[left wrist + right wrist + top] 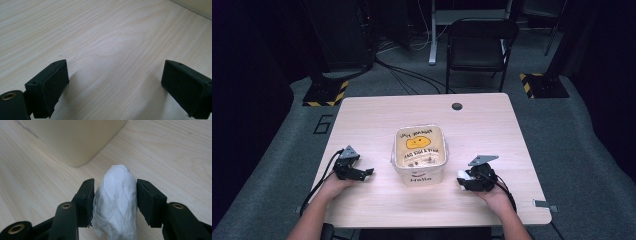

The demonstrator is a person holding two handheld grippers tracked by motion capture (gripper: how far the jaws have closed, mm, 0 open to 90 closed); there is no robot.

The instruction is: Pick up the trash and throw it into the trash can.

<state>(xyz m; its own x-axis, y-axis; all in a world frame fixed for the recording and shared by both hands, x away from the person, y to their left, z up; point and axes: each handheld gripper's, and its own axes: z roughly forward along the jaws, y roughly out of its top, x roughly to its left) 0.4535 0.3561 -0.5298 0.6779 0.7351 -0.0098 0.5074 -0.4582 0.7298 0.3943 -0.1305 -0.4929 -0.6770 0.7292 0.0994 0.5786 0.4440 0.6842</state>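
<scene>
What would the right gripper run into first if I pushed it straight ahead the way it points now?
Most likely the cream bin. The right gripper, shut on a white crumpled tissue, points at the bin's near rounded corner, with bare table between; it might slip just past it.

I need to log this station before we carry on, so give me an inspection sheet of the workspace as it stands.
Surface: light wooden table, with a round cable hole near its far edge.
Job's things: crumpled white tissue wad in the right claw; cream tub with a yellow printed face at mid-table, open on top.
Clutter: nothing seen on the tabletop.
Grippers: left claw resting low over bare wood, jaws wide apart and holding nothing; right claw closed on the tissue wad, right of the tub.
Cables: a black cable trails from the left claw; floor cables run behind the table.
Surroundings: black folding chair, grey carpet, hazard-striped stand bases.
</scene>
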